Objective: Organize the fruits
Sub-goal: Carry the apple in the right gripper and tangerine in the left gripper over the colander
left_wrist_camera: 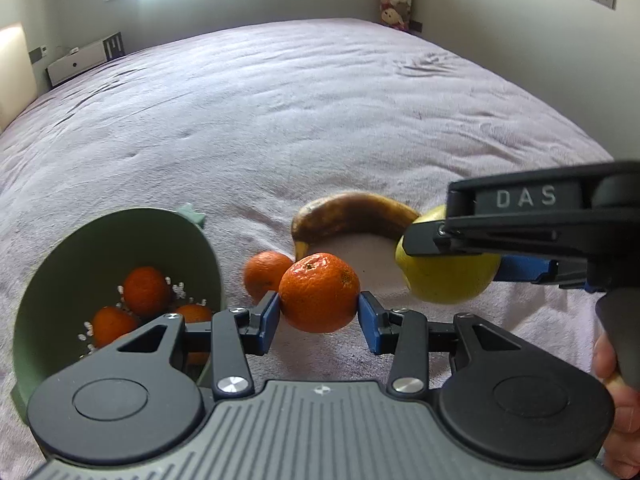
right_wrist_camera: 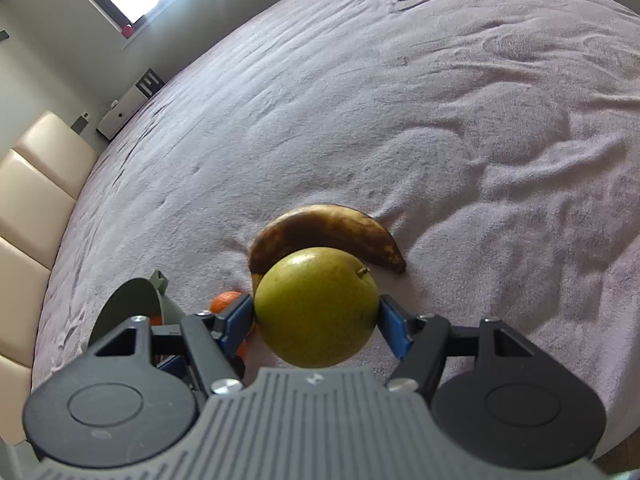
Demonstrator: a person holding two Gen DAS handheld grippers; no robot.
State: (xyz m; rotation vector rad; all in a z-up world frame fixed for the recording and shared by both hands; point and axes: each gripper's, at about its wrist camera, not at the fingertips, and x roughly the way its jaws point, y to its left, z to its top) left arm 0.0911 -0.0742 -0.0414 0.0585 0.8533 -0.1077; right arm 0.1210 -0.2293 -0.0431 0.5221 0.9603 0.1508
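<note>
Two grips on: my left gripper pinches a light, soft-skinned mandarin across its middle beside the green bowl, my right gripper clamps the heavier, smooth pear at its widest girth, above the bed.

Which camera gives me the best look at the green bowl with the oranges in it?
The left wrist view: the green bowl lies tipped on its side, its open mouth showing three oranges inside. The right wrist view shows only a sliver of its rim behind the right gripper's linkage, contents mostly hidden.
</note>
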